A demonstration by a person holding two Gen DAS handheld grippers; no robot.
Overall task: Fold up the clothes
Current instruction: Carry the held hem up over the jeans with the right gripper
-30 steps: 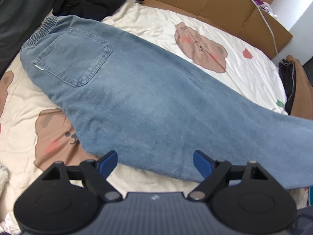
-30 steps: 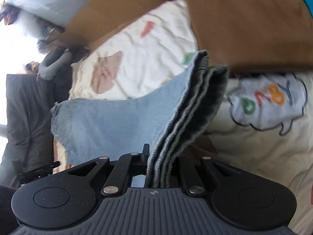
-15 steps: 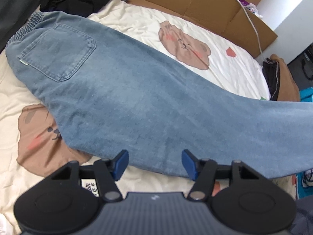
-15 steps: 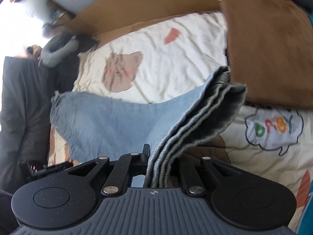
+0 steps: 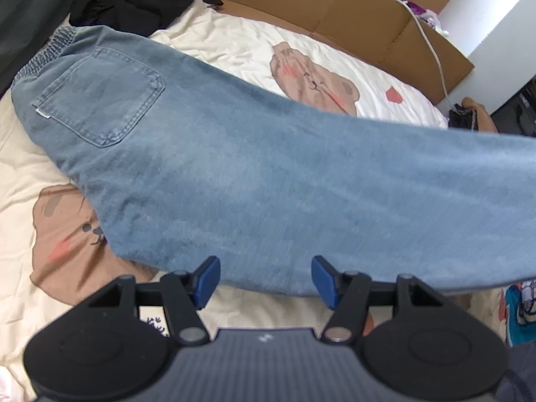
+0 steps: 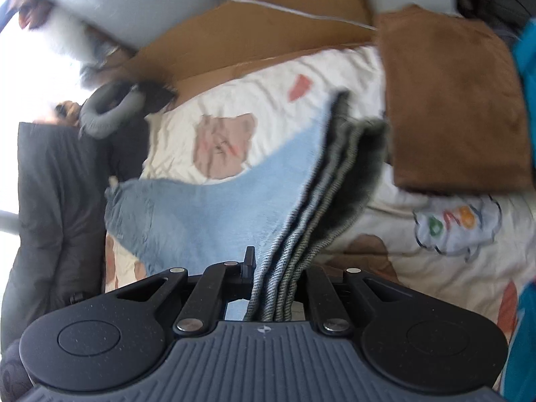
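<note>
We saw the light-blue jeans (image 5: 254, 174) lying folded leg on leg across the cartoon-bear bedsheet (image 5: 234, 43), the elastic waistband (image 5: 50, 50) and back pocket (image 5: 104, 97) toward ten o'clock in the left wrist view. The leg end ran off toward three o'clock, raised clear of the sheet, and it sat higher there than half a second before, when it still sagged toward the mattress. Our right gripper (image 6: 273, 298) had its jaws closed tight on the stacked hems (image 6: 321, 207), the layered denim edges fanning up from between the arms; that hold had not altered over the last second. The right view had swung and blurred, which we took as the hems being carried up and over toward the waistband. Our left gripper (image 5: 264, 279) stood wide open with its blue pads (image 5: 207, 278) just short of the near edge of the thigh, gripping nothing, though the gap had narrowed from a second earlier. We judged the lengthwise fold done and the hem-to-waist fold under way. A folded brown garment (image 6: 449, 107) lay at one o'clock in the right view, and flattened cardboard (image 5: 318, 3) lined the far edge of the bed.
</note>
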